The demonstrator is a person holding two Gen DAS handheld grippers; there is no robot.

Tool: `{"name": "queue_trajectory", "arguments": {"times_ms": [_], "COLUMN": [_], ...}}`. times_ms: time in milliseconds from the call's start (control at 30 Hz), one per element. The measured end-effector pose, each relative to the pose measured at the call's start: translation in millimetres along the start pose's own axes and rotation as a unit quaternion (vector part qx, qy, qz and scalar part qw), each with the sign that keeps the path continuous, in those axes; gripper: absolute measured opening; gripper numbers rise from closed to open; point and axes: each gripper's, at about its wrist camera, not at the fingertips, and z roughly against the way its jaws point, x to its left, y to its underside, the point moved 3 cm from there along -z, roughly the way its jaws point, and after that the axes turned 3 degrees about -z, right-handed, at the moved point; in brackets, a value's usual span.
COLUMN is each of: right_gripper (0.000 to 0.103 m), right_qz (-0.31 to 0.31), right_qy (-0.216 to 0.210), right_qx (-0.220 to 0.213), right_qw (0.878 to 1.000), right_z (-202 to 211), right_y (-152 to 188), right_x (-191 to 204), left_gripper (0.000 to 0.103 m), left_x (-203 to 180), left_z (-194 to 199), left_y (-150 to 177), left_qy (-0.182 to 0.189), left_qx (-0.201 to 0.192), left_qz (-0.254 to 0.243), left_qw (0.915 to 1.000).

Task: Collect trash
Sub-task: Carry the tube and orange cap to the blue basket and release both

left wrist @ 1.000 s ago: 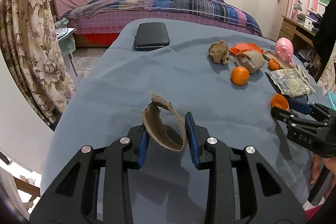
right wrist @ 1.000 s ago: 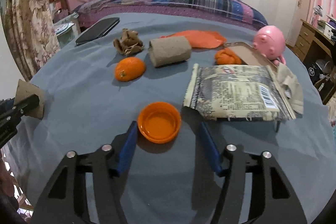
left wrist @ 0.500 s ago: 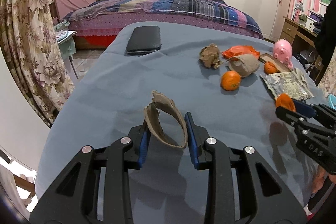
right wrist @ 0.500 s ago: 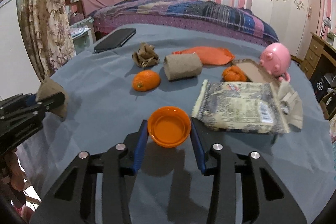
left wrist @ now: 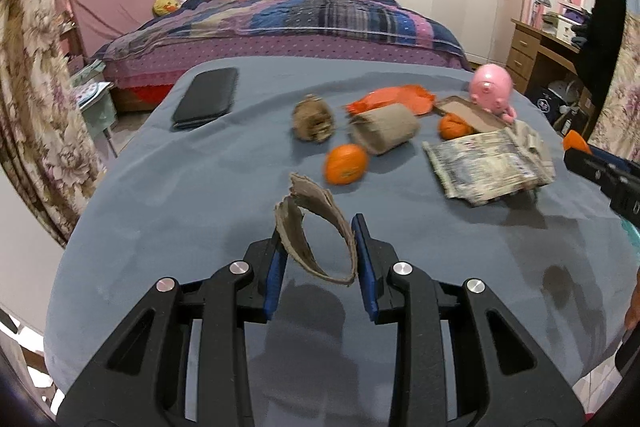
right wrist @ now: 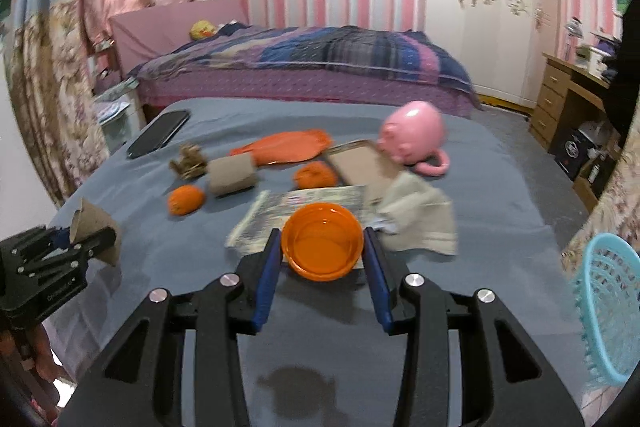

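Left claw (left wrist: 319,247): clenched on a torn brown cardboard ring (left wrist: 316,227), blue pads pressing both its sides; ring held clear above the grey cloth-covered surface (left wrist: 180,187), its shadow below.
Right claw (right wrist: 322,253): clenched on a round orange plastic lid (right wrist: 322,241), open face up, lifted off the surface; shadow at 6 o'clock beneath it.
Trash left on surface, left wrist view: crumpled brown paper wad (left wrist: 313,119) at 12 o'clock of the ring; brown cardboard tube (left wrist: 385,128) just right of the wad; flat printed foil wrapper (left wrist: 486,165) at 2 o'clock; orange plastic bag (left wrist: 392,98) behind the tube.
Other items: whole orange tangerine (left wrist: 346,164) just in front of the tube; second tangerine (left wrist: 453,126) beside a flat brown tray (left wrist: 468,113); pink pig-shaped mug (left wrist: 491,89) at the far right; black wallet-like case (left wrist: 206,98) at 11 o'clock.
Basket: light-blue plastic mesh basket (right wrist: 608,307) at 3 o'clock in right wrist view, off the surface edge.
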Motion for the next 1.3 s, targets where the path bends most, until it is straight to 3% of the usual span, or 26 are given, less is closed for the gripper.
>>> {"name": "queue_trajectory", "arguments": {"times_ms": [233, 467, 667, 1000, 1167, 1300], "right_gripper": [0.040, 0.040, 0.040, 0.040, 0.040, 0.040], "right_qz": [-0.034, -0.051, -0.070, -0.141, -0.157, -0.165], "right_qy": [0.049, 0.113, 0.164, 0.236, 0.254, 0.262], "right_qx": [-0.009, -0.028, -0.040, -0.049, -0.046, -0.043], "right_qw": [0.998, 0.992, 0.983, 0.960, 0.953, 0.950], "right_z": [13.7, 42.6, 68.6, 100.6, 108.1, 109.6], "right_y": [2.1, 8.5, 15.2, 43.9, 57.4, 66.8], "right_x": [-76.6, -155.3, -221.7, -328.9, -357.2, -373.8], "left_gripper": [0.030, 0.030, 0.030, 0.030, 0.030, 0.030], "left_x": [-54.1, -133.7, -203.2, -333.9, -387.5, -413.6], "left_z": [1.8, 0.7, -8.8, -2.4, 1.0, -0.6], "left_y": [-22.3, -52.8, -61.5, -60.7, -51.3, -46.8], "left_qy": [0.025, 0.086, 0.134, 0.210, 0.248, 0.254], "left_qx": [-0.019, -0.047, -0.047, -0.061, -0.057, -0.055], "left_qz": [-0.039, -0.074, -0.099, -0.159, -0.183, -0.197], "left_qw": [0.9987, 0.9924, 0.9850, 0.9627, 0.9495, 0.9452]}}
